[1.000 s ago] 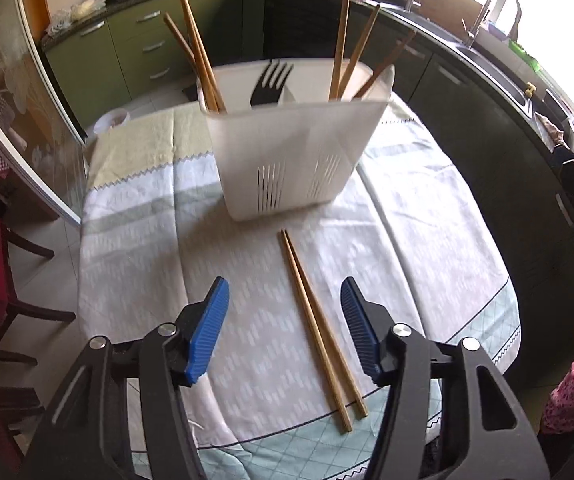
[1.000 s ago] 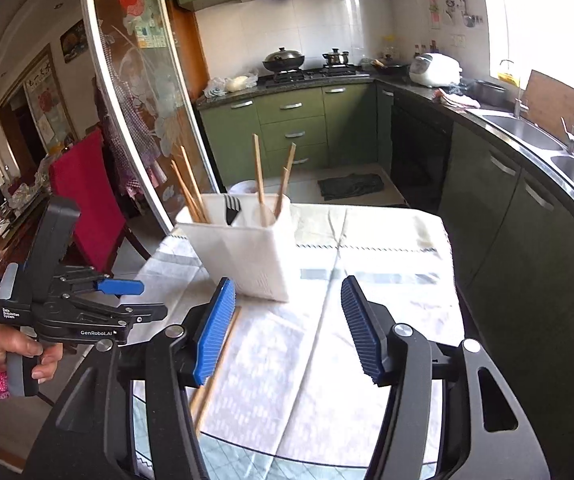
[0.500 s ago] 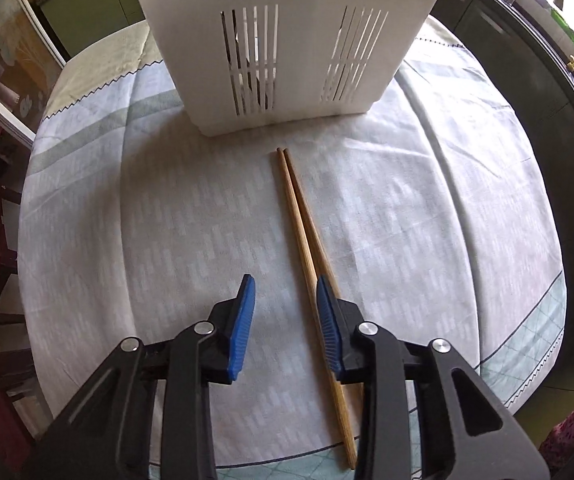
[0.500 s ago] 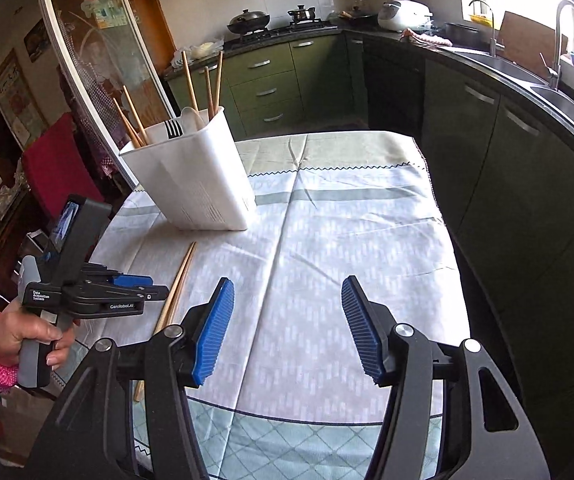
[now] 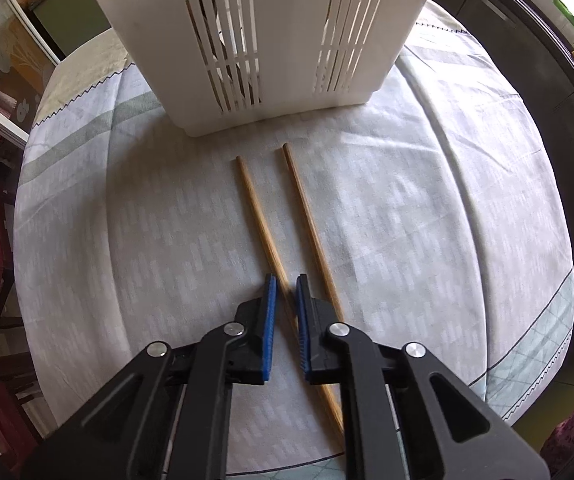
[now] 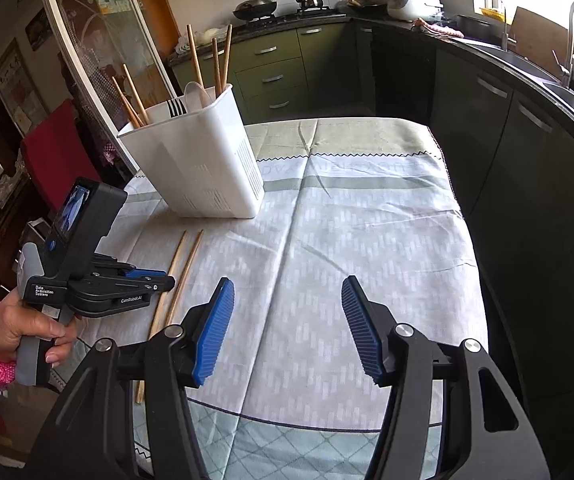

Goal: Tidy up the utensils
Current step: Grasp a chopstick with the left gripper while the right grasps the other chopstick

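Closing your left gripper (image 5: 285, 286), jaws nearly shut around the left chopstick (image 5: 261, 226) at frame centre, squeeze squarely before lifting; right gripper (image 6: 287, 330) jaws gape empty.

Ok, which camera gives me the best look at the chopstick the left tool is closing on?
Left wrist: the chopstick runs between the left tool pads. The right wrist shows it smaller, with the grip point hidden behind the tool.

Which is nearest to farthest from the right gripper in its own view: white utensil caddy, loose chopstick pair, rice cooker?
From the right gripper:
1. Loose chopstick pair, on the cloth, left.
2. White utensil caddy, standing beyond them, left.
3. Rice cooker, far counter, right.
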Action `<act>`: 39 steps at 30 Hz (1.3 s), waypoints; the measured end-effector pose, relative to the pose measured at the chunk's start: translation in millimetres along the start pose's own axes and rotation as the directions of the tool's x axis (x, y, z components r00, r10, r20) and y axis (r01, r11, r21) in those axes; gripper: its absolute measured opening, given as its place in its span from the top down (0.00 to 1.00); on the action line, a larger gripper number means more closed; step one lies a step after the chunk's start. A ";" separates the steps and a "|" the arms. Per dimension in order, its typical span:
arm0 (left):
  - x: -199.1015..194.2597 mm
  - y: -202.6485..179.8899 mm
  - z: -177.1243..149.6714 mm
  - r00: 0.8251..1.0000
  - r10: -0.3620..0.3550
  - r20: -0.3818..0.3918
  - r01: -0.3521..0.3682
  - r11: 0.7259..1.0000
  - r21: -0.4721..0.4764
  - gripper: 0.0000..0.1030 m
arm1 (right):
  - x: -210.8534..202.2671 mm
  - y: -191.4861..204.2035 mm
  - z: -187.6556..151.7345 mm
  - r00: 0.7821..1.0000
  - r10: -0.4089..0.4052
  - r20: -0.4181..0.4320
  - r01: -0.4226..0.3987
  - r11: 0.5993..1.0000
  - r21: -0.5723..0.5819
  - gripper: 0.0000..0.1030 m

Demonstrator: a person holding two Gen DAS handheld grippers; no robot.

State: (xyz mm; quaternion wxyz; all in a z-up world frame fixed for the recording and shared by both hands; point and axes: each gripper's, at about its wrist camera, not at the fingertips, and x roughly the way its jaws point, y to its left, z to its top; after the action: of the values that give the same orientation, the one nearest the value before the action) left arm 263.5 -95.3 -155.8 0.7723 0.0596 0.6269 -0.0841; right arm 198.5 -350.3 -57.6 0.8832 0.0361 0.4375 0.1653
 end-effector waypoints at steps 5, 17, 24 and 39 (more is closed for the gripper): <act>-1.0 17.0 -9.5 1.000 -0.002 -0.005 0.002 1.000 -0.019 0.91 | 24.3 11.3 2.1 0.999 0.010 -0.052 -0.011 1.000 -0.007 0.45; -5.6 75.7 -30.9 1.000 0.029 -0.006 -0.030 0.996 -0.088 0.91 | 136.9 96.0 8.7 0.957 0.060 -0.284 -0.092 0.991 -0.100 0.57; -7.4 86.4 -37.9 1.000 0.027 -0.004 -0.028 0.996 -0.081 0.90 | 175.3 123.4 18.1 0.944 -0.014 -0.331 -0.036 0.989 -0.145 0.63; -7.1 92.2 -31.2 1.000 0.016 -0.026 -0.019 0.995 -0.095 0.80 | 191.2 158.3 18.9 0.936 -0.117 -0.333 0.031 0.967 -0.255 0.91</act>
State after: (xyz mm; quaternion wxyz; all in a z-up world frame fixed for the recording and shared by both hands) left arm 251.1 1.5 -156.6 0.7671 0.0291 0.6392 -0.0466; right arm 279.7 -137.6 -158.4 0.7961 -0.1195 0.5626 0.1882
